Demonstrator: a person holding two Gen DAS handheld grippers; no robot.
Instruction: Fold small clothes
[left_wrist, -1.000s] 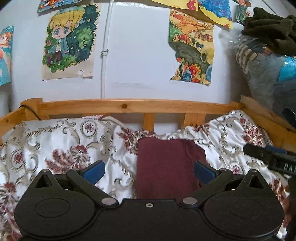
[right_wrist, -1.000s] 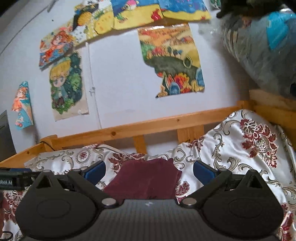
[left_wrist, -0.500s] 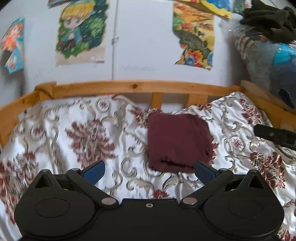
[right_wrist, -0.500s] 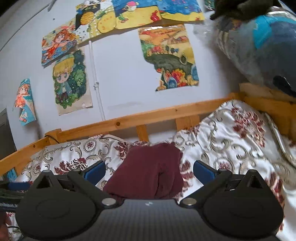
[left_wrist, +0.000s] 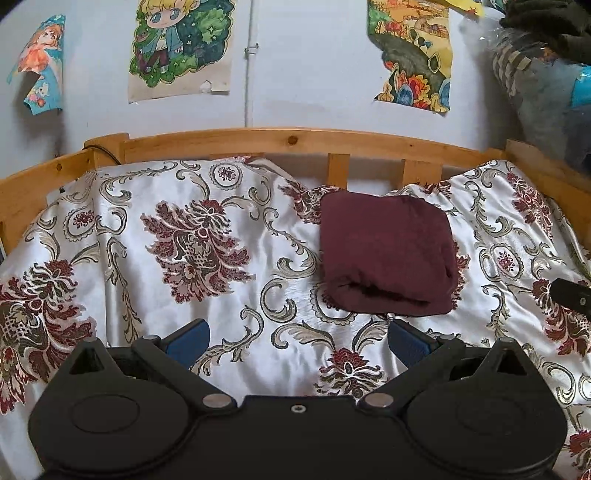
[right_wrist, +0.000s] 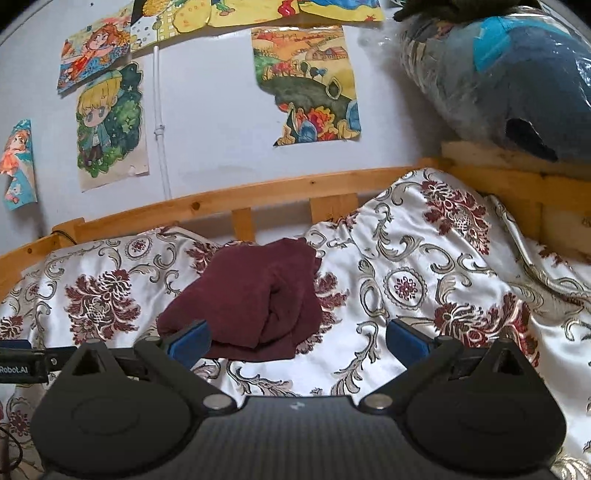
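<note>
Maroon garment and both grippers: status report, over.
Left gripper open, empty. Right gripper open, empty. Maroon garment lies folded on the floral bedspread, clear of both. Nothing in the way.

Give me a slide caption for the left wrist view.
Open left gripper above floral bedspread, folded maroon garment ahead.

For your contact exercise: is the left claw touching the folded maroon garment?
Apart. The left wrist view shows patterned bedspread between the open left claw and the folded maroon garment.
</note>
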